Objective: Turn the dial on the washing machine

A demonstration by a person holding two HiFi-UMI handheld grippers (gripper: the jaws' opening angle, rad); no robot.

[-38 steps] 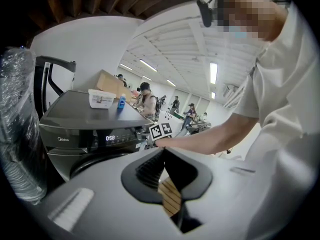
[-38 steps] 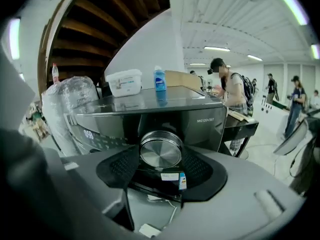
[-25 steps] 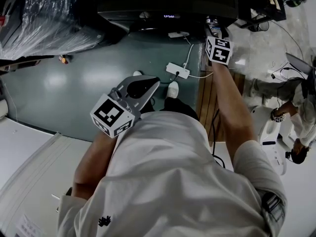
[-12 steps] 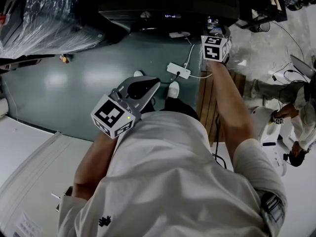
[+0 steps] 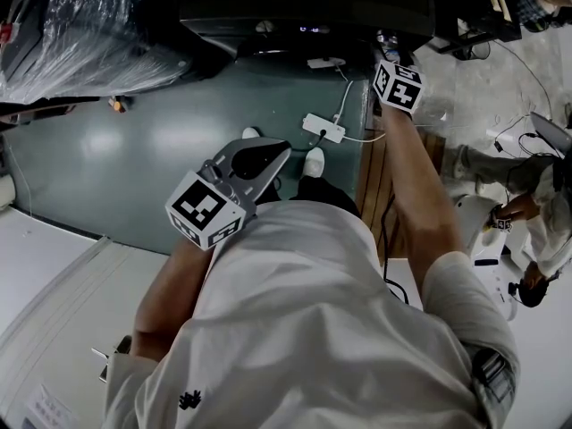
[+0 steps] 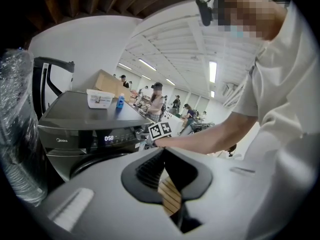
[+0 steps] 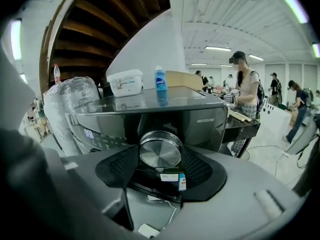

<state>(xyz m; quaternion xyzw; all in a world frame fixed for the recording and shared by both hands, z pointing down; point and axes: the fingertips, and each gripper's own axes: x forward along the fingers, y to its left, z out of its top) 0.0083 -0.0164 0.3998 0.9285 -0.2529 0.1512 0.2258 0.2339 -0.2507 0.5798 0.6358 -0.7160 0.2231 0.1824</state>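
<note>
A dark grey washing machine [image 5: 295, 12] stands at the top of the head view. Its round metal dial [image 7: 160, 150] fills the middle of the right gripper view. My right gripper [image 7: 160, 158] is shut on the dial, one black pad against each side. From the head view, the right gripper [image 5: 387, 50] reaches the machine's front at arm's length and hides the dial. My left gripper [image 5: 266, 153] hangs in front of my body, away from the machine, shut and holding nothing. The left gripper view shows the lit display [image 6: 109, 138] and the right arm reaching to the panel.
A white box [image 7: 125, 82] and a blue bottle [image 7: 160, 79] stand on the machine's top. A plastic-wrapped bulk [image 5: 80, 34] sits to its left. A white power strip [image 5: 322, 127] with cables lies on the green floor beside wooden boards [image 5: 371, 172]. People [image 5: 536, 204] stand at the right.
The right gripper's marker cube has twisted one way and back while staying at the dial. The left gripper has not moved.
</note>
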